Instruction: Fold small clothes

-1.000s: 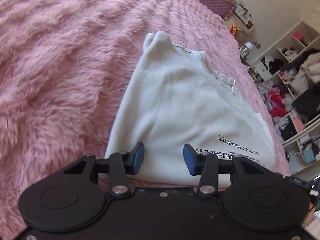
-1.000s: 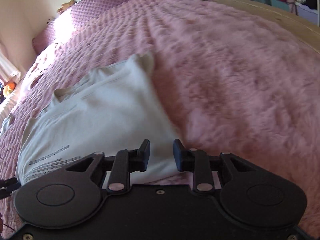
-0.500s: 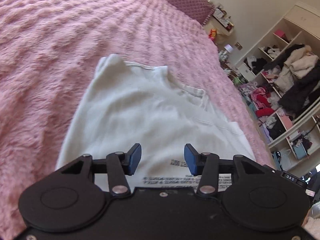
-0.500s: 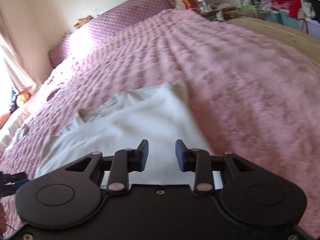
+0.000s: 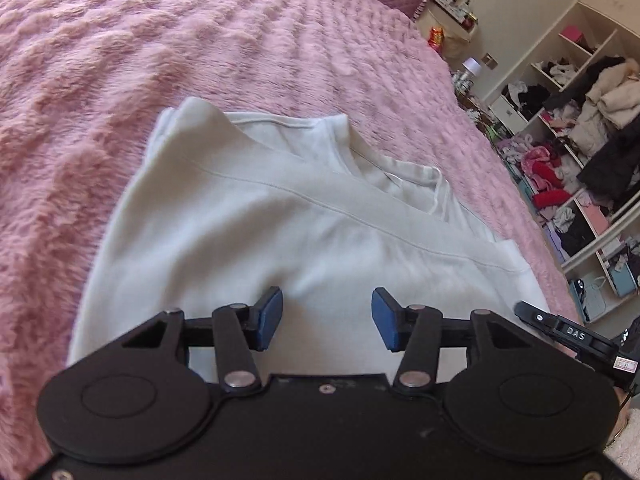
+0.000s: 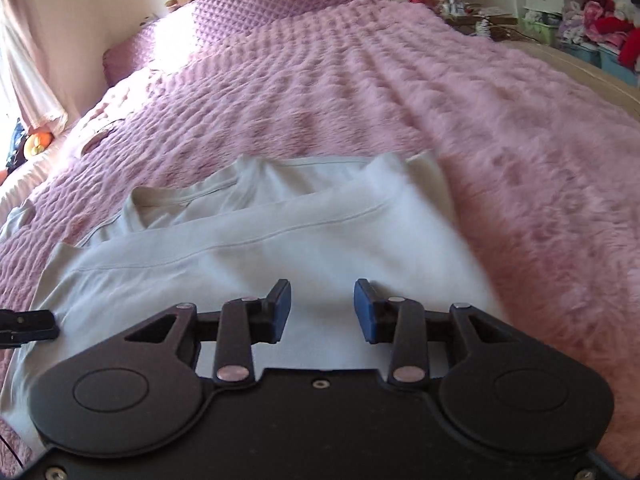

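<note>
shirt (image 5: 248,240): white, folded over once, lying flat on your pink fleece blanket (image 5: 100,80), hem seam across the top layer.
left gripper (image 5: 327,318): released, jaws opening, nothing between the pads; hovers over the near fold.
right gripper (image 6: 322,311): released, jaws opening, empty; above the shirt's right half.
step: let go cleanly, lift clear without snagging the top layer, then check that edges line up.
next grip: likely a side edge, both layers together.
change: printed text visible a second ago is now out of sight; your grippers have drawn back.
beyond: cluttered shelves (image 5: 580,140).
</note>
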The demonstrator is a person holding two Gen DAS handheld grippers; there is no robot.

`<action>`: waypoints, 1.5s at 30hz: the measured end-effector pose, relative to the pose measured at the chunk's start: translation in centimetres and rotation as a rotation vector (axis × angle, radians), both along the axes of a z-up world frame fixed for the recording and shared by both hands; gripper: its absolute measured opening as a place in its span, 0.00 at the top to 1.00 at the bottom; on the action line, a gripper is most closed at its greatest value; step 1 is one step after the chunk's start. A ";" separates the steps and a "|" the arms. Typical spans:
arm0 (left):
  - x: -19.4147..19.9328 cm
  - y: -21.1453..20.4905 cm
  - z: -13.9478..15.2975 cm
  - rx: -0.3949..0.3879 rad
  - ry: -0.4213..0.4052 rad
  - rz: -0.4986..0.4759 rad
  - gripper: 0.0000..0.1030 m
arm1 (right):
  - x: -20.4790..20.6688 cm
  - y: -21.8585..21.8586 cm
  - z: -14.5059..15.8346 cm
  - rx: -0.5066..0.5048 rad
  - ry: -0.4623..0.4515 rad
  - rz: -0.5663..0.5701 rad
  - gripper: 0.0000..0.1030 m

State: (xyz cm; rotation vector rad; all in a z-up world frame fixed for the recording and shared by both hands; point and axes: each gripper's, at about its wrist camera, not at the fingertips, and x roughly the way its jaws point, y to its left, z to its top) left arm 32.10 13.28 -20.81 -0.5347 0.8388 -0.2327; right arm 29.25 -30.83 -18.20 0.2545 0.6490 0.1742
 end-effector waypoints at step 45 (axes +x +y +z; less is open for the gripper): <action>-19.7 5.8 -3.4 -0.356 0.112 0.465 0.45 | -16.3 6.5 1.4 0.002 -0.045 -0.065 0.46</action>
